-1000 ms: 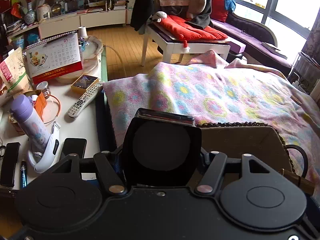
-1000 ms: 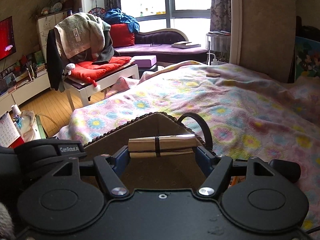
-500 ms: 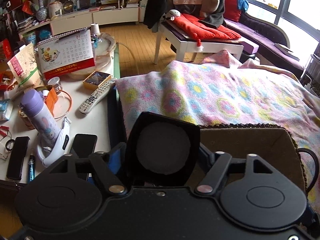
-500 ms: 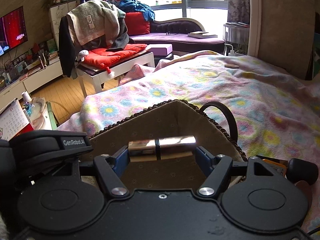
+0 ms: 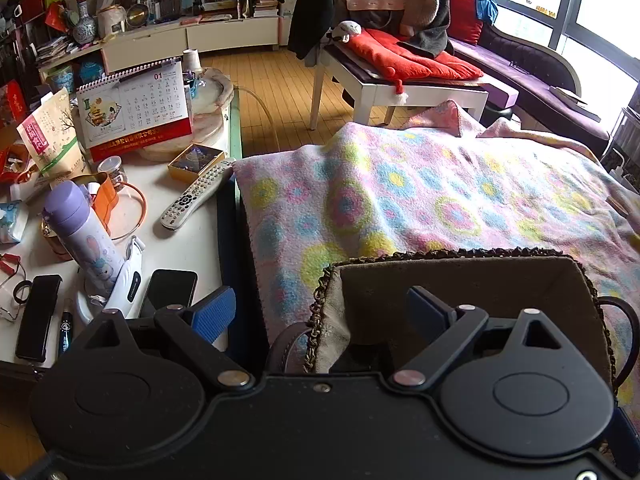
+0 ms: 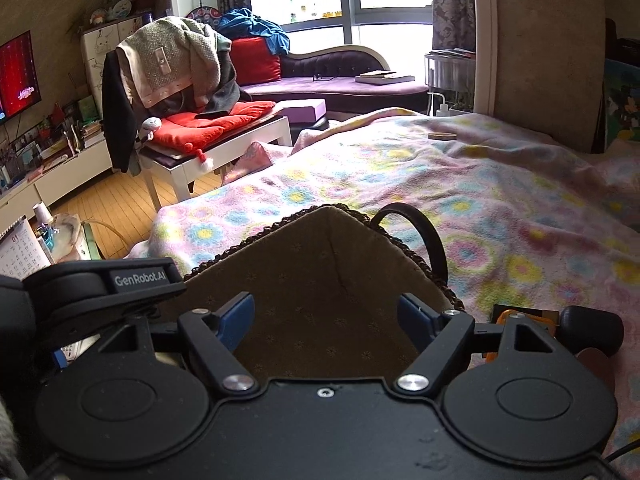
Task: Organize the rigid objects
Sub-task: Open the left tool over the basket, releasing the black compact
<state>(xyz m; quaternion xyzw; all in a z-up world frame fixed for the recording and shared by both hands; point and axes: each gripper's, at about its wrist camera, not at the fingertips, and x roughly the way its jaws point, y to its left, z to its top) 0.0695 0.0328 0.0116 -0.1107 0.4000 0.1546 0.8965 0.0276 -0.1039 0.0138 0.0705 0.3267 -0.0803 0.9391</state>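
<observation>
A woven basket point(image 5: 440, 255) with brown fabric lining lies on the flowered blanket, right under both grippers. In the left wrist view my left gripper point(image 5: 320, 312) hangs over the basket's near left corner. Its jaws are opening, and nothing is between the blue pads point(image 5: 212, 314). The right wrist view has my right gripper point(image 6: 328, 320) above the basket point(image 6: 320, 264) interior, jaws also opening with only lining showing between them. The left gripper's black body point(image 6: 108, 280) sits close at its left. The basket floor is hidden behind the gripper bodies.
A cluttered white side table point(image 5: 192, 240) at the left holds a remote point(image 5: 192, 196), a purple bottle point(image 5: 84, 236), a phone point(image 5: 168, 290) and a calendar point(image 5: 136, 108). An orange-and-black item point(image 6: 520, 318) lies by the basket's right side. A small round disc point(image 6: 442, 135) lies far up the blanket point(image 6: 500, 208).
Both grippers widened. The black square case left the left gripper's jaws and the brown bar left the right gripper's; neither is in sight now.
</observation>
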